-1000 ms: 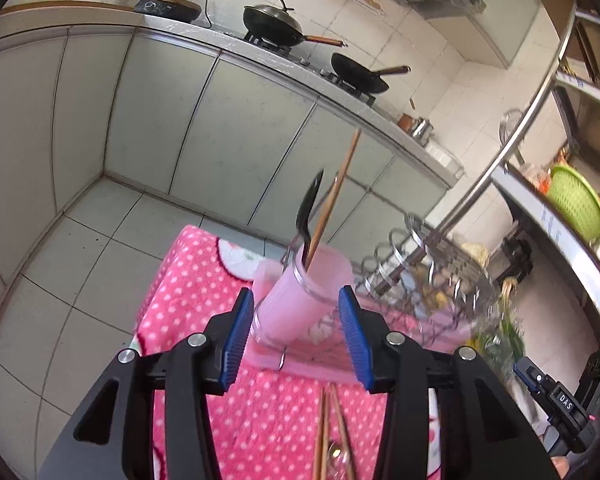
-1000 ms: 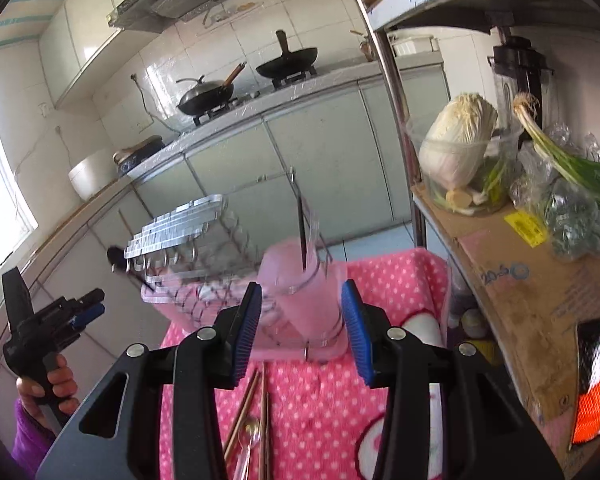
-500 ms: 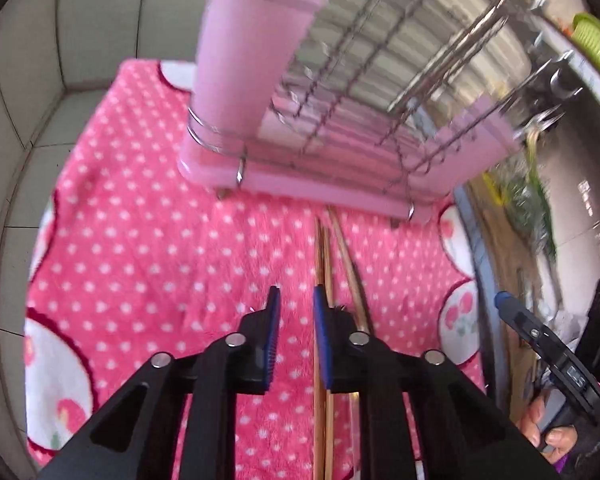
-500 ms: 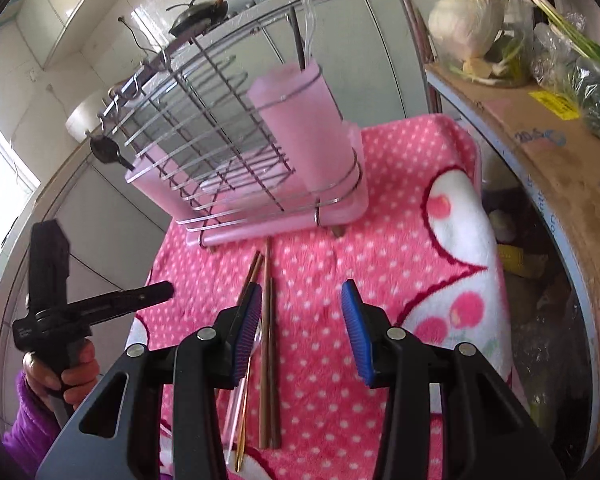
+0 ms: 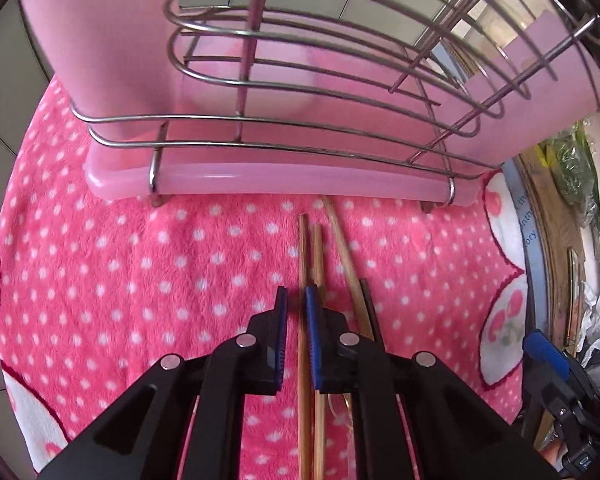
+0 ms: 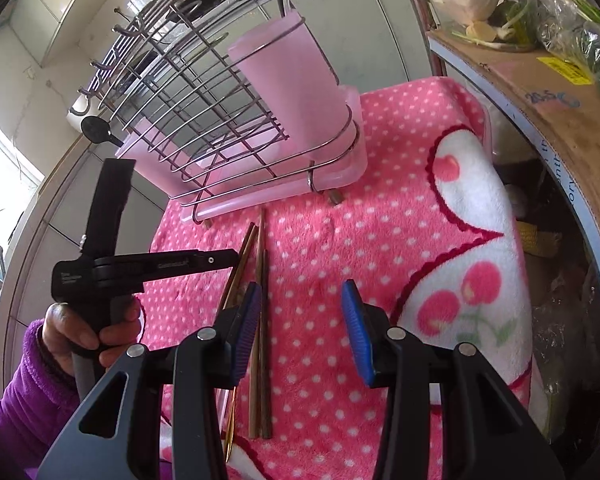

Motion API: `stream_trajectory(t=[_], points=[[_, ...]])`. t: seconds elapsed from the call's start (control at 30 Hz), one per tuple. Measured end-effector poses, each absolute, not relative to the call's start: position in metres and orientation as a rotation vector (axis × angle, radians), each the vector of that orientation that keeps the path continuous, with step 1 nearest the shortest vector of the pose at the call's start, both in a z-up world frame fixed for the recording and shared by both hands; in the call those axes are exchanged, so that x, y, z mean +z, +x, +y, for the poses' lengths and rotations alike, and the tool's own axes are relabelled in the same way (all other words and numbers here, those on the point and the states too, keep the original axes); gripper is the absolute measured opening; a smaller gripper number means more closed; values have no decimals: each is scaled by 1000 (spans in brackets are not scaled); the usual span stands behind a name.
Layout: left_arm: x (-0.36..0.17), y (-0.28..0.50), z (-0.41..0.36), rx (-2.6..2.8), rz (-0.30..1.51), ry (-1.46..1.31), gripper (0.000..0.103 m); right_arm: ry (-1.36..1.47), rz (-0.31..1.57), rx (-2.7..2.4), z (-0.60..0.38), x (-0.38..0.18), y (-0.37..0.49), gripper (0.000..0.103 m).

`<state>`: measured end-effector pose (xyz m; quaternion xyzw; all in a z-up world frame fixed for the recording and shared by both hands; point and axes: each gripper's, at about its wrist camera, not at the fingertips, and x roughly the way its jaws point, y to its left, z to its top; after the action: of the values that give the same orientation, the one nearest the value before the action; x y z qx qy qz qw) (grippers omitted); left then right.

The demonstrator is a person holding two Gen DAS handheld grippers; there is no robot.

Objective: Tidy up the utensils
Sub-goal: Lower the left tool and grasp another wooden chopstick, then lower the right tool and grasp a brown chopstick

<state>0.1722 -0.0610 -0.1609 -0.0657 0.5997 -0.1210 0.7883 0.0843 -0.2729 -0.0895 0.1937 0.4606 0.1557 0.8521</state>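
Note:
Several wooden chopsticks lie on the pink dotted cloth in front of the pink wire dish rack. My left gripper is low over them, its jaws narrowed around one light chopstick; whether the pads touch it is unclear. In the right wrist view the same gripper reaches the chopsticks. My right gripper is open and empty above the cloth, just right of the chopsticks. The pink utensil cup on the rack holds a few utensils.
A cardboard box with vegetables stands at the right, past the cloth's edge. Kitchen cabinets lie behind the rack. A clear-handled utensil lies beside the chopsticks at the near end.
Both grippers have tilted down from the rack toward the cloth. My left gripper has narrowed its jaws and dropped onto the chopsticks. The right gripper has stayed open.

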Motion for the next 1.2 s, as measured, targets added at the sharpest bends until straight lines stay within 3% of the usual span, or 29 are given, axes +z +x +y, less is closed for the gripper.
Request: stream_trajectory(t=[0.3, 0.6, 0.87, 1.2], points=[[-170, 179, -90, -237, 1304, -76, 5, 401, 1001, 341, -265, -99, 95, 42], [-154, 164, -34, -188, 1267, -199, 5, 350, 1028, 372, -242, -101, 111, 42], [-155, 145, 18, -144, 1281, -213, 5, 181, 1083, 380, -185, -109, 157, 22], [-167, 150, 32, -170, 1315, -213, 5, -36, 1198, 295, -135, -136, 198, 17]])
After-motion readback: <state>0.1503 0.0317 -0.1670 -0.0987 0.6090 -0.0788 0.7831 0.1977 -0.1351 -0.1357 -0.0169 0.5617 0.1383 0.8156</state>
